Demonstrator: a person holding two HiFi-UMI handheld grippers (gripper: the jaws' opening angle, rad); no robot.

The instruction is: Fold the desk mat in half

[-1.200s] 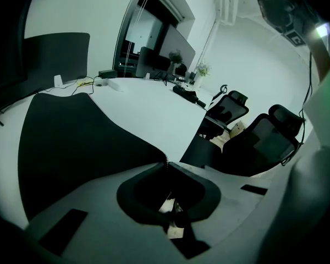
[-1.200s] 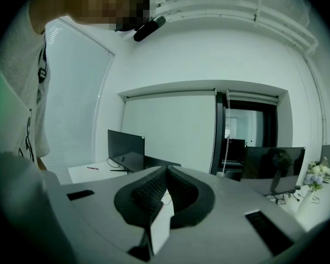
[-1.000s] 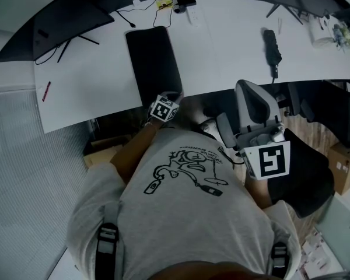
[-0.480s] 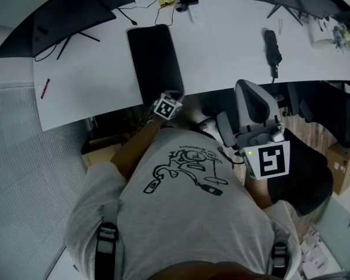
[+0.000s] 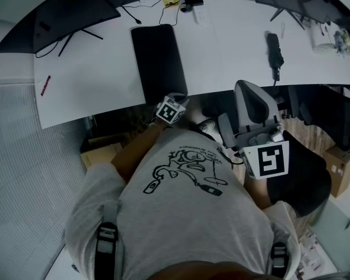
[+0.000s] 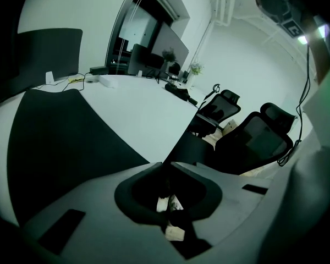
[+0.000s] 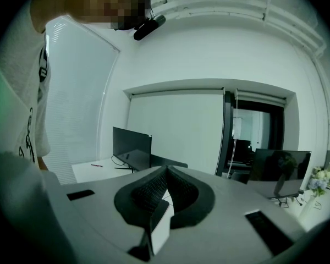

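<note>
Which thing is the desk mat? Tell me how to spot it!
Find the big white curved desk. On its left half, just right of the dark monitor on its stand, a long black rectangle runs from near the back to the front edge: that is the desk mat. It alone lies flat and wide; the slim black thing further right is thin as a stick.

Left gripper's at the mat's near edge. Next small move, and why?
Probably nudge the left gripper forward onto the near edge of the mat and close. Its jaws have just been opening, nothing shows between them, and the mat lies flat, unfolded.
</note>
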